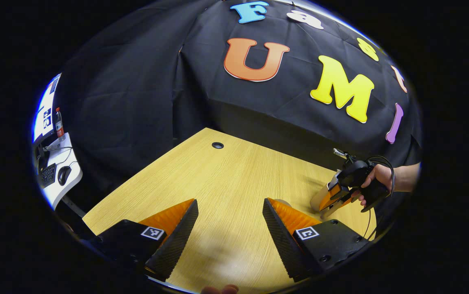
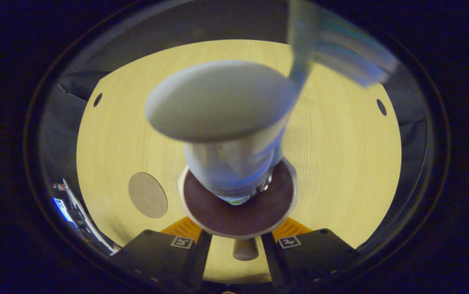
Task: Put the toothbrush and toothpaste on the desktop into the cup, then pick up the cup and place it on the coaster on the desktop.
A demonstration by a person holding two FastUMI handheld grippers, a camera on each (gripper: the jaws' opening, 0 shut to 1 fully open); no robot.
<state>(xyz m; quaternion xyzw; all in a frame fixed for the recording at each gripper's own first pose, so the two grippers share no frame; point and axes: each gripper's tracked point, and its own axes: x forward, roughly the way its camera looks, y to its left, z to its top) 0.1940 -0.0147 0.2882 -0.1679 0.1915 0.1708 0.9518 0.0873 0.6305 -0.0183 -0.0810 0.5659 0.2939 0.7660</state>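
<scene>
In the right gripper view, the right gripper (image 2: 234,241) at the bottom centre is clamped on the pale-rimmed, dark-lined round cup (image 2: 238,220), both fingers pressing its wall. A blurred white toothpaste tube (image 2: 222,118) fills the middle, and a blurred toothbrush (image 2: 332,45) slants to the upper right, both standing in the cup. A flat round grey-brown coaster (image 2: 147,194) lies on the light wooden desktop (image 2: 340,163) at lower left, beside the cup. In the left gripper view, the left gripper (image 1: 230,220) at the bottom hangs wide open above the bare desktop
</scene>
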